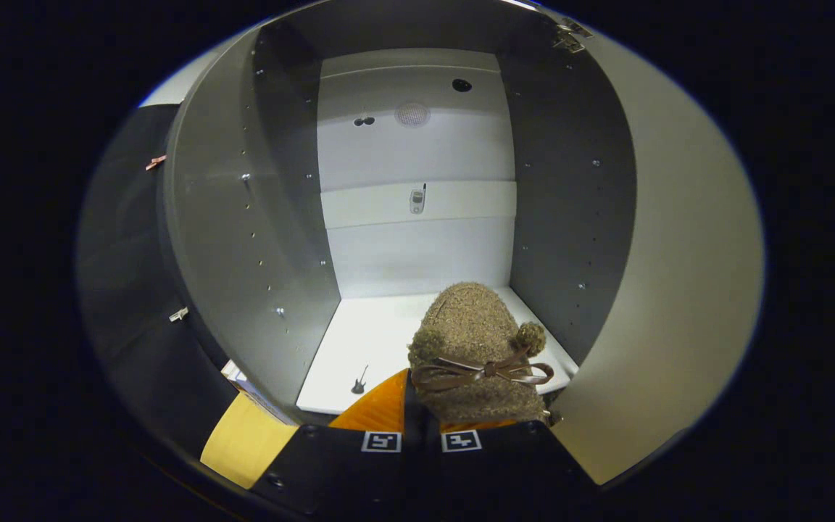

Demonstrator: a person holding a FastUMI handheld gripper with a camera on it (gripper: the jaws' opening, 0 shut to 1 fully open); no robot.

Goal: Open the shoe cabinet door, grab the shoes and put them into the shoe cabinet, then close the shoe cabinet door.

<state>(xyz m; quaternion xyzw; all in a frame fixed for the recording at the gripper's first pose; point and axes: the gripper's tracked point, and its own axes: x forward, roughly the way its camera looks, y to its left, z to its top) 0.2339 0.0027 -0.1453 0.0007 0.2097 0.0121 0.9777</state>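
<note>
A fuzzy brown shoe (474, 341) with a brown bow and two pompoms hangs toe-forward just ahead of my fingers. My gripper (417, 395) is shut on the shoe's near edge, its fingers almost together. The shoe sits over the front right part of the white floor (359, 337) inside the shoe cabinet. The cabinet stands open, with grey side walls (243, 217) and a white back wall (417, 254) beyond the shoe. Its door (678, 290) is swung wide to the right of my fingers.
A hinge (570, 36) sits at the top of the door side. A small guitar-shaped mark (359, 380) lies on the cabinet floor left of the shoe. A yellow strip (247, 438) lies below the cabinet's left wall. Black cloth (127, 254) hangs left of the cabinet.
</note>
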